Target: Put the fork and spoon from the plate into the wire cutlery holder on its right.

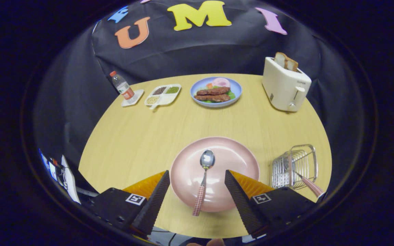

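My jaws apart, empty, straddling spoon (204,181) on plate (238,153). Risk: thin checked handle slips; bowl catches rim of holder (294,165).

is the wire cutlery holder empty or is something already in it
Not empty. One utensil with a checked handle leans in the wire cutlery holder; its head is hidden, so fork or not is unclear. The spoon lies on the plate, between the open claw.

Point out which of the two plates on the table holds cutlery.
The pink plate just ahead of the open hand-held gripper holds a checked-handled metal spoon; the blue plate farther back holds food.
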{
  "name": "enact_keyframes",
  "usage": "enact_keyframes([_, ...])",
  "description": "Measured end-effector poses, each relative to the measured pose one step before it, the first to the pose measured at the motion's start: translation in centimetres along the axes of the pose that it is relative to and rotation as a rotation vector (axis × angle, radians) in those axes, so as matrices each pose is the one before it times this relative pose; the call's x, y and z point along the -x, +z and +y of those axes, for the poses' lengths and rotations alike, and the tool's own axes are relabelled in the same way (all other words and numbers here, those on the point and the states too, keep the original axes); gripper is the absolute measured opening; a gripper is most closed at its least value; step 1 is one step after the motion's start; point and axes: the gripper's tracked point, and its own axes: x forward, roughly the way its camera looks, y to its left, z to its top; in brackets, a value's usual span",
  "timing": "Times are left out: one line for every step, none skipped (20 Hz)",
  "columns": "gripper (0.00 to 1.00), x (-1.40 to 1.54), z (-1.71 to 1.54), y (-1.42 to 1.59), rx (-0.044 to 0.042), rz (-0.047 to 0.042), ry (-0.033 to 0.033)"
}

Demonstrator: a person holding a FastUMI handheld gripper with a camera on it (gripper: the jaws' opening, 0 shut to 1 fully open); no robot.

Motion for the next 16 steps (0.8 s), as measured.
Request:
enact_keyframes([0.97, -0.612, -0.295, -0.722, -0.01799, 0.01741, -0.01121])
enact_keyframes([0.97, -0.477, -0.09, -0.643, -0.01682, 0.01157, -0.00728])
enact_keyframes([0.97, -0.573, -0.063, -0.6, -0.00846, 0.01072, -0.00484])
enact_keyframes([0.96, -0.49, -0.18, -0.71, -0.0015, 0.01229, -0.00926])
enact_keyframes([0.95, -0.695, -0.155, -0.475, 0.00145, 0.01151, -0.0066])
enact_keyframes([0.89, -0.578, -0.108, -0.501, -0.00077, 0.01059, -0.00629])
enact_keyframes([0.84, -0.576, -0.278, -0.484, -0.00718, 0.01073, -0.01169])
enact_keyframes([0.79, -0.544, -0.279, -0.553, -0.00861, 0.01565, -0.01123])
enact_keyframes([0.74, -0.461, -0.252, -0.293, -0.00985, 0.01271, -0.00584])
enact_keyframes([0.69, -0.293, -0.18, -0.421, -0.0067, 0.01098, -0.00567])
enact_keyframes([0.58, -0.235, -0.133, -0.115, -0.01028, 0.00593, 0.00043])
enact_keyframes([0.55, -0.178, 0.116, -0.251, -0.00989, 0.00786, 0.00409])
enact_keyframes([0.5, -0.246, 0.041, -0.247, 0.00212, 0.02117, -0.00154])
enact_keyframes([0.44, 1.006, -0.243, 0.114, 0.00966, -0.00947, -0.00963])
enact_keyframes([0.28, -1.33, -0.321, 0.337, 0.00754, 0.00237, -0.01557])
enact_keyframes([0.13, 0.068, 0.417, -0.016, 0.00135, 0.01587, 0.01354])
